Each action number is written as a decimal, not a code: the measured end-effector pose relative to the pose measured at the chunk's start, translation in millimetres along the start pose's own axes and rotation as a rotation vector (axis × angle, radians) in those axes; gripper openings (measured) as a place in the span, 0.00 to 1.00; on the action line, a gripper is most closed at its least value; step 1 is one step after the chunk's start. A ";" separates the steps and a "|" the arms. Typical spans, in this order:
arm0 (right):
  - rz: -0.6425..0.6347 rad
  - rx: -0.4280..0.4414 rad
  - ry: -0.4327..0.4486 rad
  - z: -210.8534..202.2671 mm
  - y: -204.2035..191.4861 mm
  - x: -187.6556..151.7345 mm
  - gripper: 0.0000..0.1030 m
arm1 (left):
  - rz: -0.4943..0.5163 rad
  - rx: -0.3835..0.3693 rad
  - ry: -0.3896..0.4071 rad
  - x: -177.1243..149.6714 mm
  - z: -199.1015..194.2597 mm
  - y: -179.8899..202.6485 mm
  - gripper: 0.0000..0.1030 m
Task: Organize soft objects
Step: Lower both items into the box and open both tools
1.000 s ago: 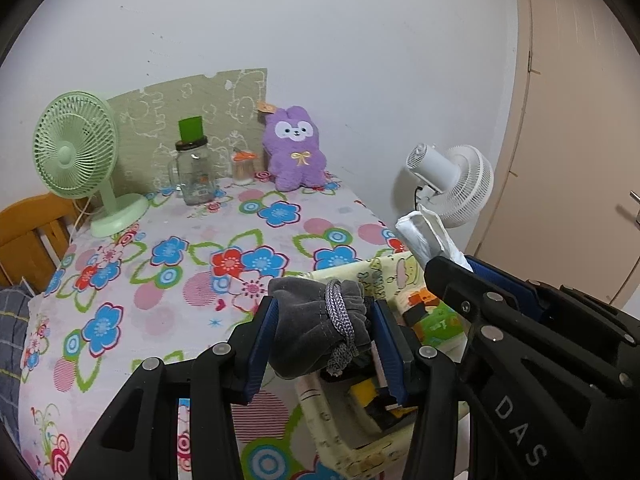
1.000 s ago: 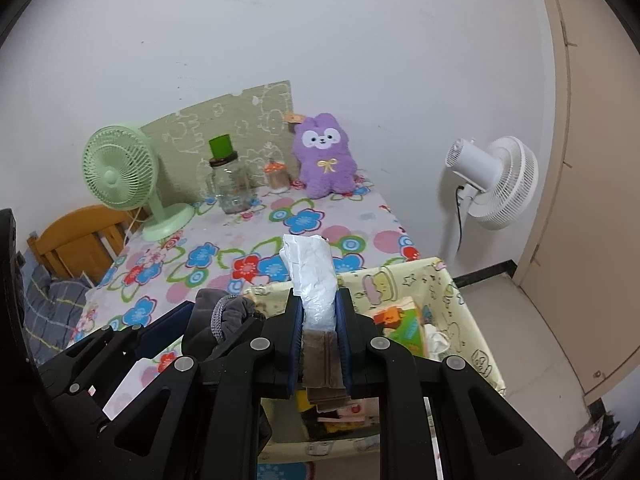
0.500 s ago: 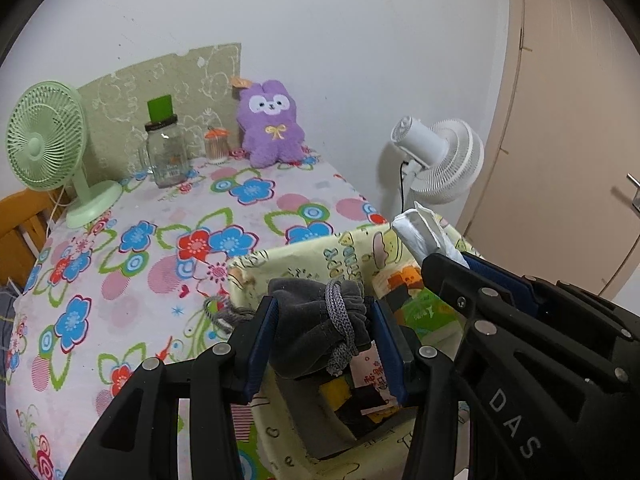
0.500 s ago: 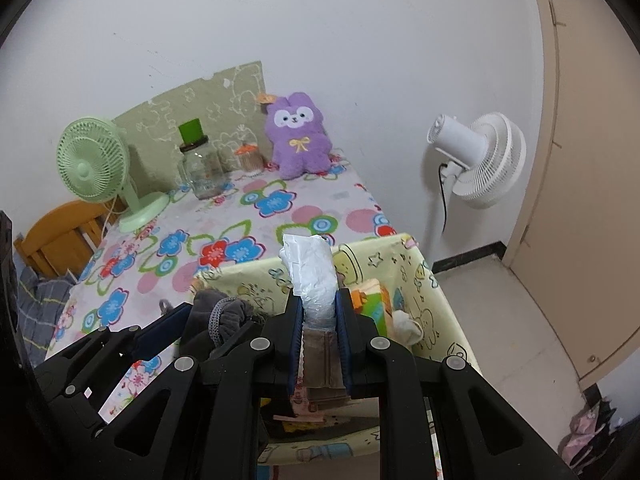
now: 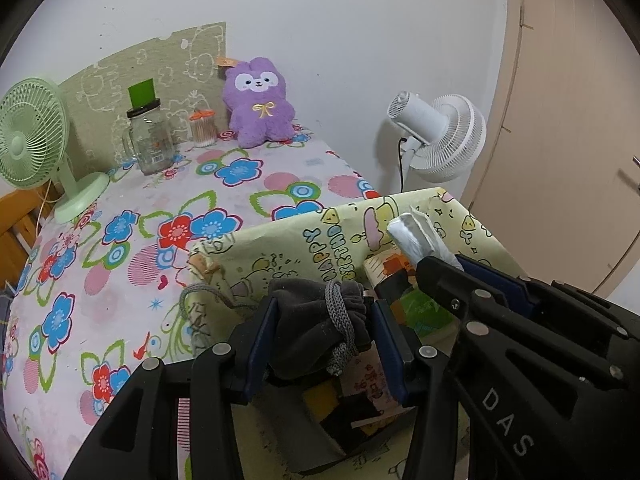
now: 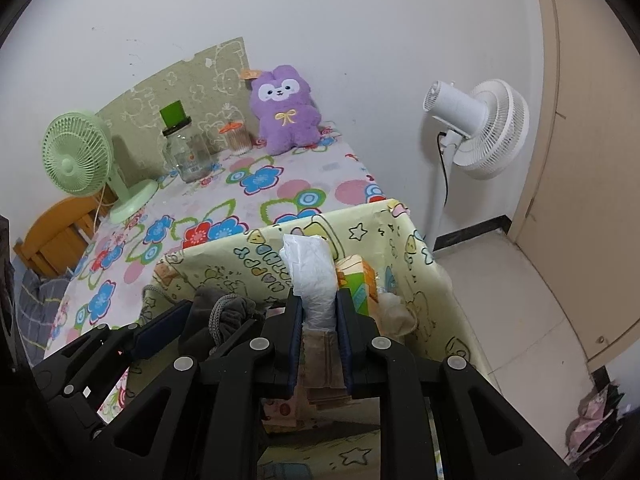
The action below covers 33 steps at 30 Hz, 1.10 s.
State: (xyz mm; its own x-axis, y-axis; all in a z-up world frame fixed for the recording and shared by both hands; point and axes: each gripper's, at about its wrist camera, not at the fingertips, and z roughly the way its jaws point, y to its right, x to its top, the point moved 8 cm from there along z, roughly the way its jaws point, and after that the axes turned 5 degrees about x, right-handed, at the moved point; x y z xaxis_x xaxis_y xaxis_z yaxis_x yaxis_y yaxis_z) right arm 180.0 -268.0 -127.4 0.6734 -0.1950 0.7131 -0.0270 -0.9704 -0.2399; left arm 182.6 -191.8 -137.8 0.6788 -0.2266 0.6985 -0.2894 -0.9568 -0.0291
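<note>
Both loads hang over the yellow box (image 5: 472,216), unreleased: left tool (image 5: 324,334) clamps the grey pouch (image 5: 316,320), right tool (image 6: 319,314) pinches what looks like a white wrapped pack (image 6: 312,276).

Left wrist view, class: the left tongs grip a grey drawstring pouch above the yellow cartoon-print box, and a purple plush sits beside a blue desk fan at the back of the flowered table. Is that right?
Not quite. The left tongs do grip the grey drawstring pouch above the yellow cartoon-print box, and the purple plush is there, but the left wrist view shows the desk fan is green, not blue.
</note>
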 end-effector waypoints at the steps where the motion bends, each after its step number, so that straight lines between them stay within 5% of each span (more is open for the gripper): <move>1: -0.001 -0.001 0.000 0.2 1.6 0.5 0.21 | 0.002 -0.002 -0.002 0.5 1.0 1.8 0.48; 6: 0.001 -0.007 0.003 -1.5 8.1 3.0 0.33 | 0.016 -0.019 -0.007 3.5 2.8 9.8 0.48; 9: 0.014 -0.004 0.021 -7.3 11.7 6.6 0.53 | 0.015 -0.047 0.004 7.7 -1.6 16.5 0.48; 16: 0.019 -0.029 0.046 -16.6 21.3 11.7 0.54 | 0.013 -0.056 -0.013 10.1 1.8 24.4 0.51; 24: 0.017 -0.025 0.053 -23.0 18.9 8.1 0.54 | 0.028 -0.038 -0.012 7.3 -4.0 21.3 0.86; 33: -0.005 -0.014 0.088 -40.3 -2.9 5.6 0.67 | 0.030 -0.003 0.063 8.3 -31.4 2.1 0.96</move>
State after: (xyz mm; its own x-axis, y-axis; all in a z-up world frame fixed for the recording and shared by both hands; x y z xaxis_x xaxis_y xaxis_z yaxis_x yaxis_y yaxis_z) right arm 154.1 -271.9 -96.2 0.6059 -0.2011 0.7697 -0.0342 -0.9732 -0.2273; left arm 166.4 -189.9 -109.7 0.6262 -0.2429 0.7408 -0.3112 -0.9491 -0.0481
